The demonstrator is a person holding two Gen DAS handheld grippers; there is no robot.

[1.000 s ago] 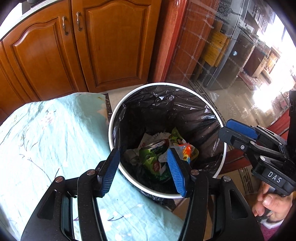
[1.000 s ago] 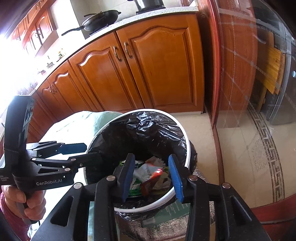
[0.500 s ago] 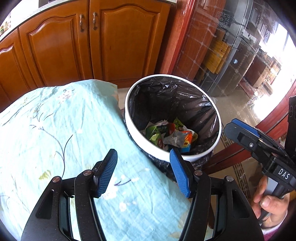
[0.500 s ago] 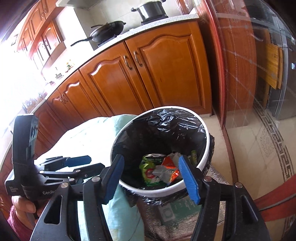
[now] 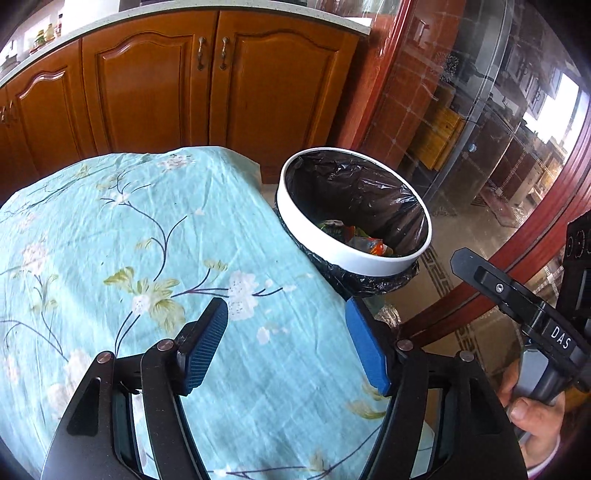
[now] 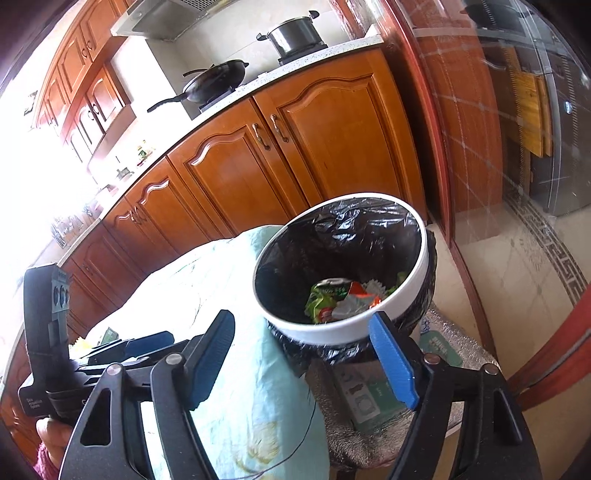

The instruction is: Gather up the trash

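A: Trash (image 6: 341,301) lay at the bottom of the bin (image 5: 314,225), mostly crumpled wrappers: a green one, a red-orange one, and something white and creased.

B: And the bin itself?

A: Round, with a broad white rim and a black liner (image 6: 354,236) whose edge hung out below the rim. It stood just beside the table's (image 5: 147,240) corner, lower than the tabletop, on the side toward the glass door (image 5: 480,129).

B: Any writing you could read?

A: "DAS" in white on the right gripper's (image 5: 480,275) black body, seen from the left camera. The green wrapper carried print, but too small to make out. A green-and-white packet (image 6: 365,398) under the bin also had marks I couldn't read.

B: The grippers?

A: Left gripper (image 5: 286,345) had its blue pads wide apart with nothing between them, above the turquoise floral cloth. In the right camera, the right gripper's pads were equally spread and bare, pointed toward the bin's near rim. A hand (image 5: 532,410) gripped its handle.

B: Anything behind?

A: Wooden cabinets (image 6: 295,147), with a wok (image 6: 214,83) and a pot (image 6: 295,33) on the counter
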